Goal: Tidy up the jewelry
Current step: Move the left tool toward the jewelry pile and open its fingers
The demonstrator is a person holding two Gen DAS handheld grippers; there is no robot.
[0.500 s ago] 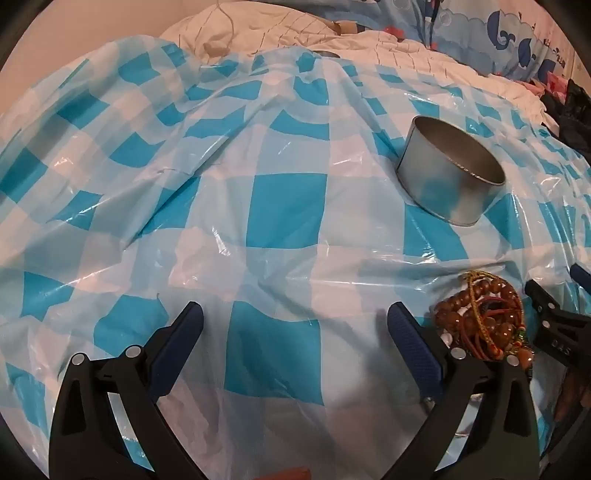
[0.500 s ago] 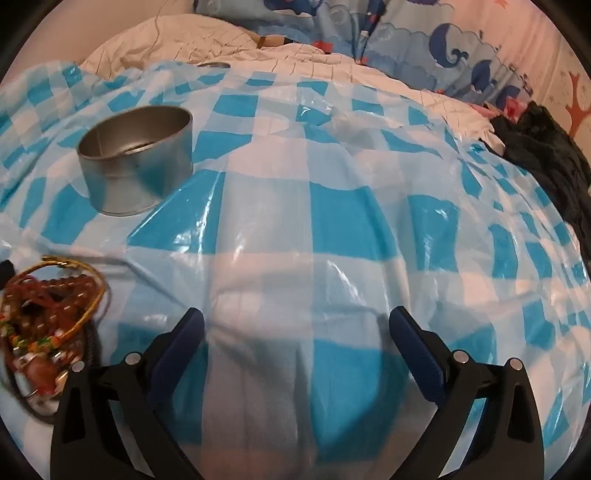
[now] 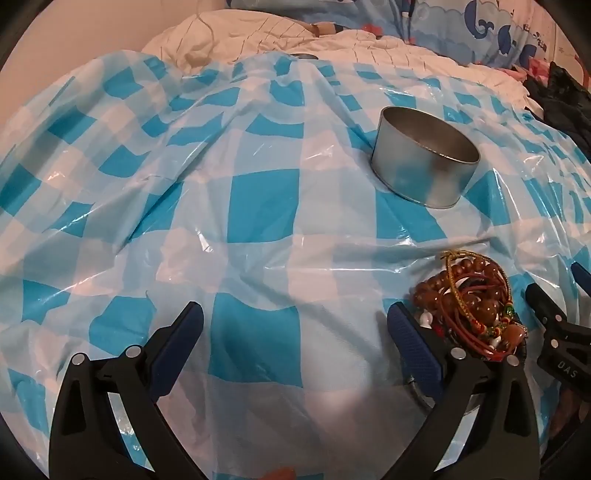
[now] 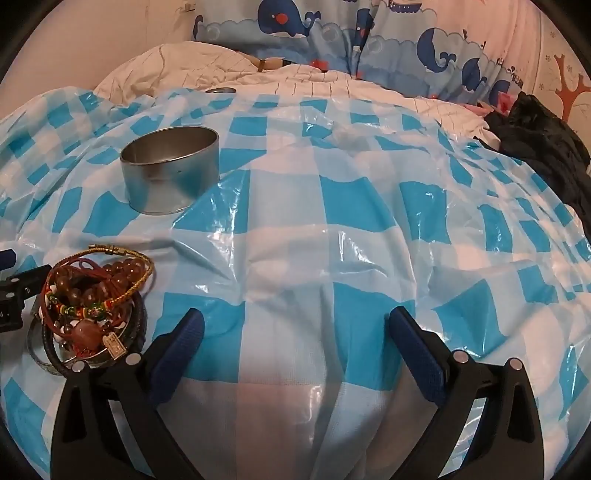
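A heap of bracelets point(image 3: 469, 302), brown beads, red cords and a gold cable bangle, lies on the blue-and-white checked plastic sheet point(image 3: 258, 206). It also shows at the lower left of the right wrist view point(image 4: 88, 302), over dark bangles. A round empty metal tin point(image 3: 424, 162) stands beyond the heap, also in the right wrist view point(image 4: 171, 168). My left gripper point(image 3: 295, 332) is open and empty, its right finger just left of the heap. My right gripper point(image 4: 295, 336) is open and empty, to the right of the heap.
The sheet covers a bed with a white quilt point(image 4: 192, 66) and a whale-print pillow point(image 4: 332, 33) at the back. Dark clothing point(image 4: 543, 140) lies at the far right. The right gripper's finger point(image 3: 554, 332) shows at the left wrist view's right edge.
Both views have tilted up slightly and show more of the pillows. The heap and tin sit a little nearer the middle of each view. Neither gripper has taken hold of anything.
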